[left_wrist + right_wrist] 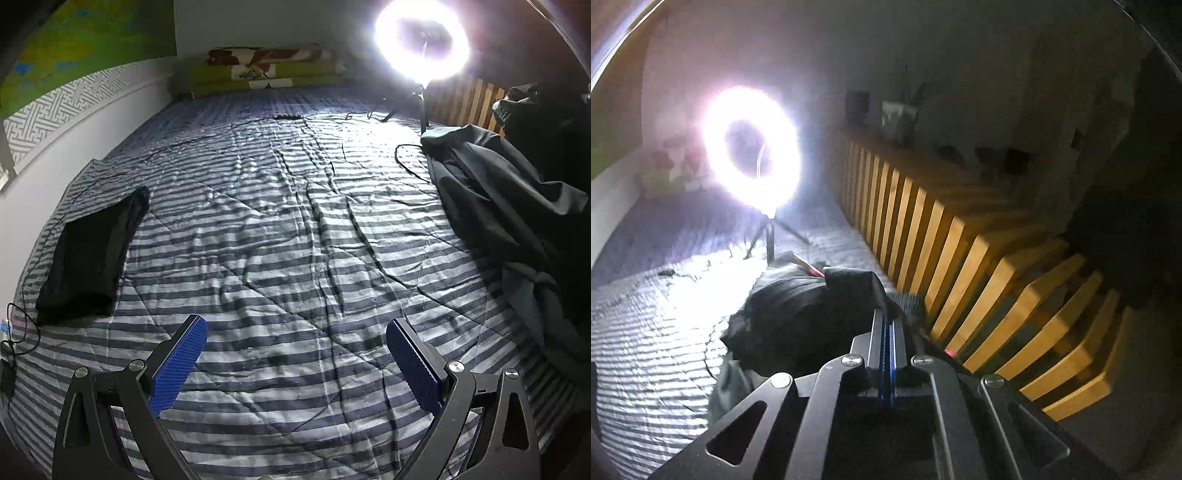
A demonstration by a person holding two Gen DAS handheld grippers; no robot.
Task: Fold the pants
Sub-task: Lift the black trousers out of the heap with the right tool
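A crumpled pair of dark grey pants lies in a heap along the right side of the striped quilt. A second black pair rests folded flat near the quilt's left edge. My left gripper hangs open above the quilt's near middle, its blue pads wide apart with nothing between them. In the right wrist view my right gripper is shut on an edge of the dark pants, and the cloth hangs bunched below and to the left of the fingers.
A bright ring light on a tripod stands on the far right of the bed. Thin black cables trail over the quilt. A wooden slatted rail borders the right side. Rolled bedding lies at the head.
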